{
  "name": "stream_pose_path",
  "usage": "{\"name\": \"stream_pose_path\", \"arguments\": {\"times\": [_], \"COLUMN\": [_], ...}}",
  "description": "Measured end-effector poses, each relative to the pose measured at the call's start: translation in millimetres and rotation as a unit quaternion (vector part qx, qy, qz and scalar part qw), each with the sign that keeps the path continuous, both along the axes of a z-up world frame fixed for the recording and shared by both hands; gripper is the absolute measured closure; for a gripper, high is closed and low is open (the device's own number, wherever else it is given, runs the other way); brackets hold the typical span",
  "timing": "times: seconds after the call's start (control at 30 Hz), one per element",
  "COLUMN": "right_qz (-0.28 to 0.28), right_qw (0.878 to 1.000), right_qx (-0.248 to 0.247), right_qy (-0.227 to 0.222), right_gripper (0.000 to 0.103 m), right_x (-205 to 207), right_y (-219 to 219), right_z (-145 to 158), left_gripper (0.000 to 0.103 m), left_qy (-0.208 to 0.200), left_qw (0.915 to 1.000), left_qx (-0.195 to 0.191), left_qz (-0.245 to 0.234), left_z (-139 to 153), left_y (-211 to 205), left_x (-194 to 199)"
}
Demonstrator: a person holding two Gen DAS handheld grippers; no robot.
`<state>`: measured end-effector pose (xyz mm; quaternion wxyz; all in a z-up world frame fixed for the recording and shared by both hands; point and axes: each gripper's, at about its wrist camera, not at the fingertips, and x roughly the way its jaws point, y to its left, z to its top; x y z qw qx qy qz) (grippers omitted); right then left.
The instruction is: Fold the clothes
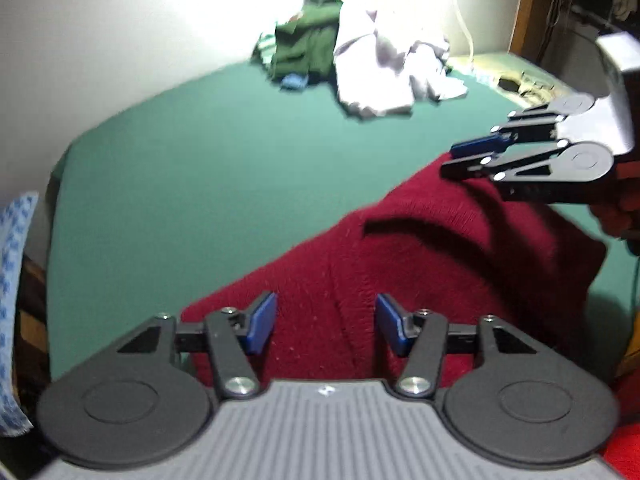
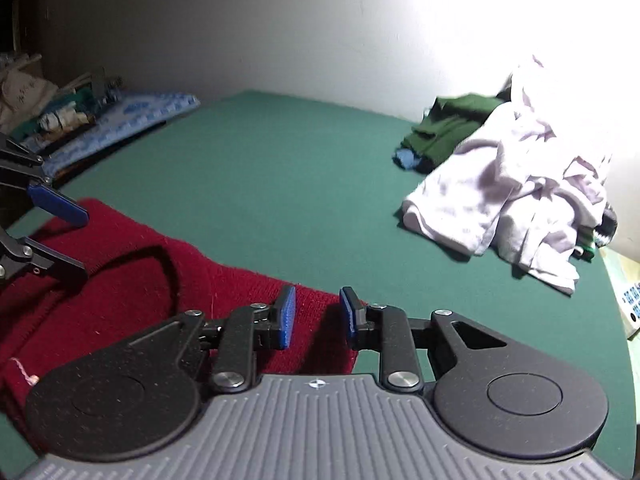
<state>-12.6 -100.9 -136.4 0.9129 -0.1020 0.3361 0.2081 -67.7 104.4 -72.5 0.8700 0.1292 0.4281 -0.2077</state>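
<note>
Both tongs hang released over the dark red knit sweater (image 1: 420, 264) on the green bedsheet (image 1: 192, 184); the left gripper (image 1: 326, 326) gapes above its middle; from the right wrist, the right gripper (image 2: 318, 316) stands narrowly parted over the sweater's near edge, gripping nothing.

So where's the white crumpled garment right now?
The white crumpled garment lies far back on the green bed sheet by the wall, right of the dark green clothes in both views.
</note>
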Motion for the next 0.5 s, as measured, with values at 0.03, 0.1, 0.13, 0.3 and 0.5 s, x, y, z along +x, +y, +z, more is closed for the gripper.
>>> {"name": "stream_pose_path", "arguments": {"times": [0.03, 0.1, 0.13, 0.3, 0.5], "right_qz": [0.002, 0.006, 0.008, 0.008, 0.035], "right_qw": [1.000, 1.000, 1.000, 0.999, 0.998], "right_qx": [-0.002, -0.003, -0.002, 0.025, 0.027], "right_qy": [0.006, 0.013, 0.015, 0.019, 0.039], "right_gripper": [0.077, 0.077, 0.077, 0.077, 0.077], "right_x": [-1, -7, -8, -9, -51], "right_y": [-1, -6, -8, -16, -19], "right_z": [-2, -4, -4, 14, 21], "left_gripper": [0.041, 0.026, 0.023, 0.027, 0.025], "left_qy": [0.002, -0.004, -0.009, -0.023, -0.026], "left_qw": [1.0000, 0.9997, 0.9993, 0.9981, 0.9993], "left_qx": [0.006, 0.018, 0.025, 0.048, 0.022], "left_qz": [-0.001, -0.017, -0.026, -0.031, -0.014], "left_z": [-6, -13, -17, -12, 2], "left_y": [-1, -3, -5, -14, -9], "left_x": [-1, -10, -16, -20, -39]}}
